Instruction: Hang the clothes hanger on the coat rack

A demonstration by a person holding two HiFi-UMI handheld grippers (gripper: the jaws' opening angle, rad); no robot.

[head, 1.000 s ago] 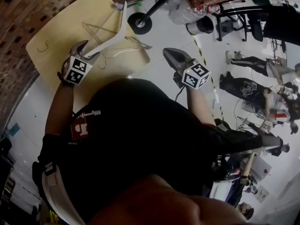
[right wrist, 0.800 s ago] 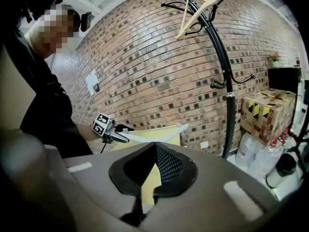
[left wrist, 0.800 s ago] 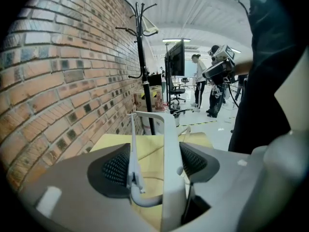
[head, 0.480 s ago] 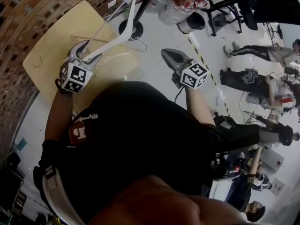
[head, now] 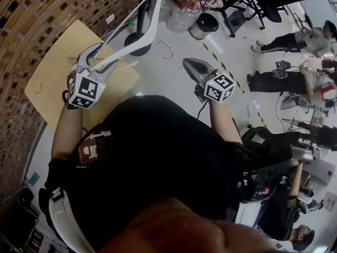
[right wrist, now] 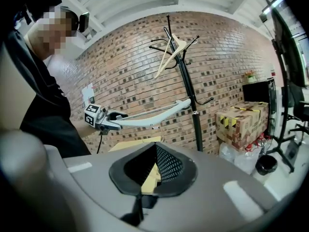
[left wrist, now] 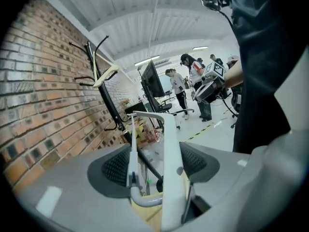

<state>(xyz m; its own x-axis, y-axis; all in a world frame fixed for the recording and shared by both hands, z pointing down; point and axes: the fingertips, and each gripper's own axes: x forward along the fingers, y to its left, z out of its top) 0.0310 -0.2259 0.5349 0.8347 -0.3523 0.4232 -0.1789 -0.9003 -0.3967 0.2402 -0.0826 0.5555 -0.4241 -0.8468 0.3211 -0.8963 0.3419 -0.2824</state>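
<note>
Just changed: hanger [head: 141, 36] raised clear of the table [head: 55, 75] and swung toward the coat rack [head: 141, 7]; 1 second earlier, held low over the tabletop.

Meaning for the task: pickup done, carry under way; hanging not yet done, hanger and rack well apart in the right gripper view.

Left gripper [head: 97, 54]: jaws clamped on 1 shoulder end of the white hanger [left wrist: 170, 168], the rest of it sticking out ahead and upward.

Right gripper [head: 196, 67]: jaws together, nothing between them, held out over the floor beside the left one.

Hanger's place now: in the air above the table edge, far tip pointing at the rack's pole, metal hook [head: 166, 47] hanging off its middle toward the floor side.

Coat rack [right wrist: 186, 81]: upright against the brick wall [right wrist: 227, 52], 1 wooden hanger [right wrist: 166, 57] already on an upper arm.

Other differences from earlier: rack base now partly hidden behind the held hanger, where before well apart from it; grip unchanged.

Likely next need: turning the hook uppermost and lifting it to a free arm.

Risk: end-held hanger swinging or twisting in the jaws.
</note>
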